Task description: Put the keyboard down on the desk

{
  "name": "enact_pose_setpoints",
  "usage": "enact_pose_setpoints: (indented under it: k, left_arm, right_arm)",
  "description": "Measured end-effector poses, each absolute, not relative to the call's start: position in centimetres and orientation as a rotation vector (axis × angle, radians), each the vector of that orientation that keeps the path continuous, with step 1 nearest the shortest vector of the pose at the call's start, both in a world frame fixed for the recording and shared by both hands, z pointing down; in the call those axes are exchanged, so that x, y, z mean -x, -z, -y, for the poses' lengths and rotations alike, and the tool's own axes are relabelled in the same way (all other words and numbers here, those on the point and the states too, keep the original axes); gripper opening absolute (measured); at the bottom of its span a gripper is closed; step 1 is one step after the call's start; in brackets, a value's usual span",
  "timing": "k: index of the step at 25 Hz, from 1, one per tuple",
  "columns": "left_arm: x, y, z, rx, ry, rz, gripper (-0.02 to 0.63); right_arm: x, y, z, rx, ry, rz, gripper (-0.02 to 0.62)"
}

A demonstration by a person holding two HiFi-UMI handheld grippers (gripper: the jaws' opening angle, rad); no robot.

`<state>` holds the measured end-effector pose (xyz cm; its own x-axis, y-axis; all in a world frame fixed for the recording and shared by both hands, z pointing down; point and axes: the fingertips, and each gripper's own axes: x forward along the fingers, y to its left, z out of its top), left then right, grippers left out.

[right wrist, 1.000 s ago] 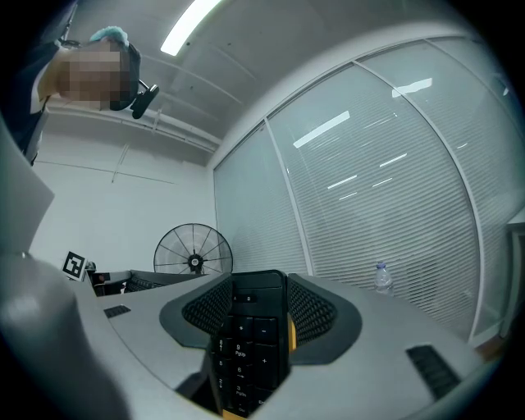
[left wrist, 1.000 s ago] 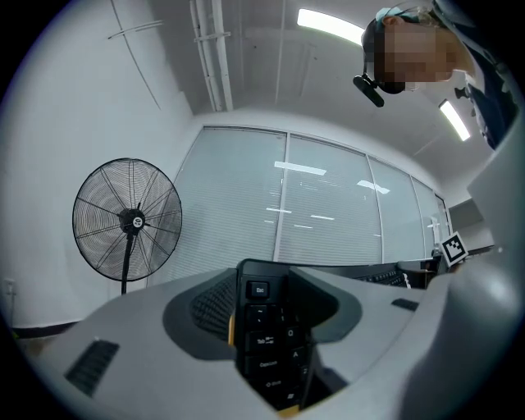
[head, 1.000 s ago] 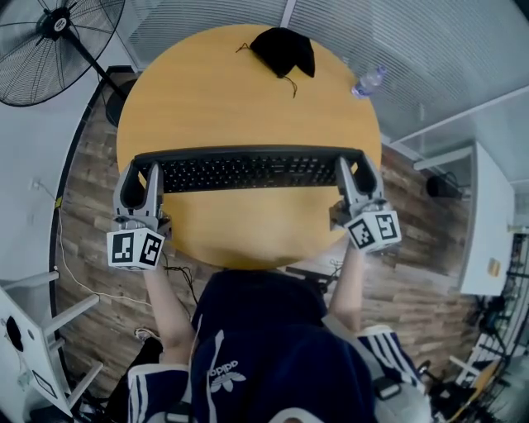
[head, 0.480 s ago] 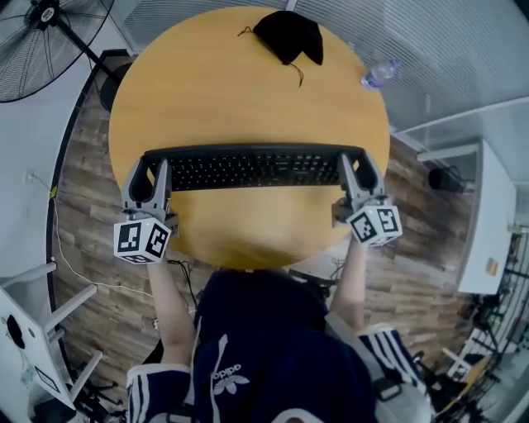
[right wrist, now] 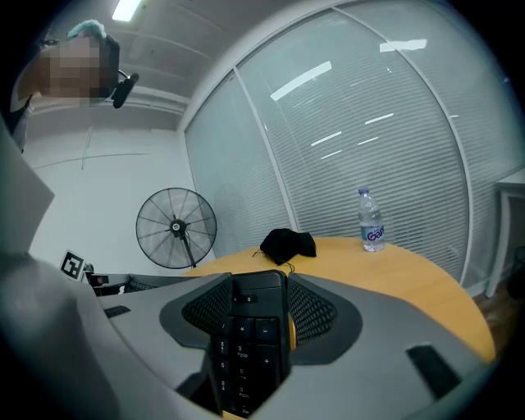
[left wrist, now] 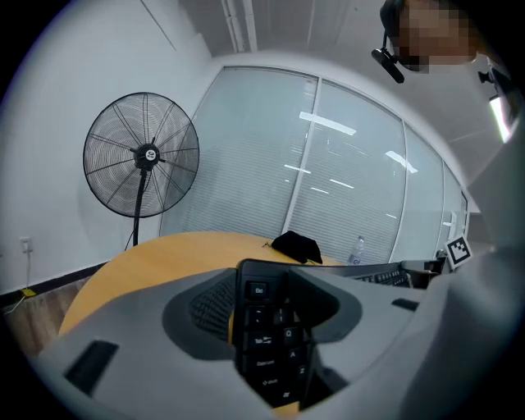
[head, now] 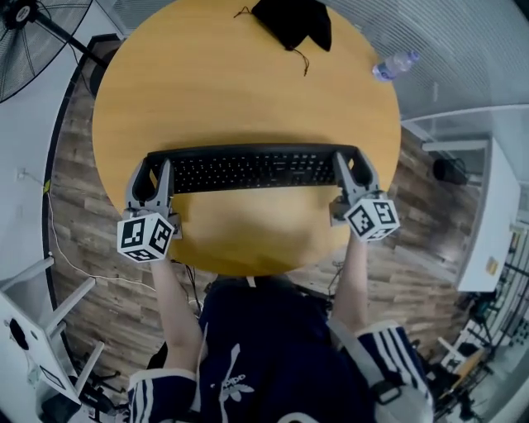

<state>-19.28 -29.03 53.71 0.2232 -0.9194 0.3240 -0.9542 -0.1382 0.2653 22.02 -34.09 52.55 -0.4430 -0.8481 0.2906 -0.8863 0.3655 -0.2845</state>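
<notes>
Round yellow table (head: 248, 83) is right under your keyboard (head: 248, 169), long axis running left-right near its front edge, with left tongs (head: 150, 175) and right tongs (head: 351, 169) each pinching a short end, so lower evenly.

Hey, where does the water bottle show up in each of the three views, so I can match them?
Head view: water bottle at upper right, by the table edge.
Left gripper view: water bottle small, right of centre.
Right gripper view: water bottle upright, right of centre.
Shared landmark: black cloth, left of it in every view.
</notes>
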Motion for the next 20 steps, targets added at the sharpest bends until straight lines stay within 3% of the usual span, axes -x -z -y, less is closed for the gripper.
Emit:
enact_pose_setpoints:
  k: [20]
  left_arm:
    - [18.6, -60.5, 31.7, -1.933, -0.301, 1.661, 0.186]
  right_arm:
    - [-22.9, -60.4, 36.9, -1.543, -0.835, 2.371, 0.198]
